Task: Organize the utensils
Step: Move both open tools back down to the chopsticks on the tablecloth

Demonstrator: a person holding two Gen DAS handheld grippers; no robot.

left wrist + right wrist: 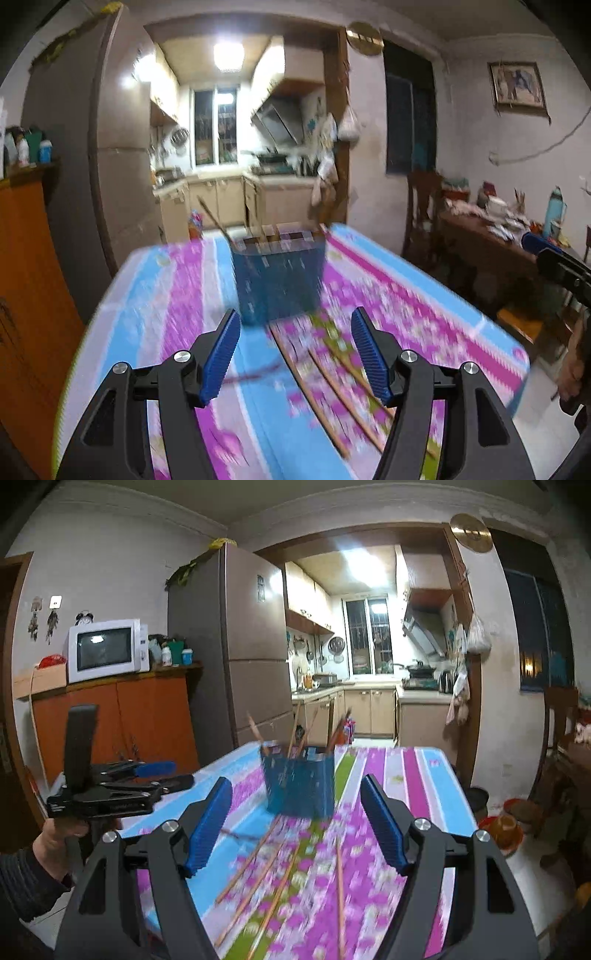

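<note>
A blue slotted utensil holder [279, 280] stands on the flowered tablecloth [177, 295], with chopsticks sticking out of it. It also shows in the right wrist view [301, 784]. Several loose wooden chopsticks [325, 391] lie on the cloth in front of it, seen too in the right wrist view [273, 882]. My left gripper [295, 354] is open and empty above the chopsticks' near ends. My right gripper [295, 823] is open and empty, hovering over the chopsticks. The left gripper also shows at the left of the right wrist view [110, 790].
A fridge [251, 657] and an orange cabinet [118, 723] with a microwave [107, 650] stand left of the table. A cluttered wooden side table [491, 229] stands to the right. The kitchen doorway lies beyond the table's far edge.
</note>
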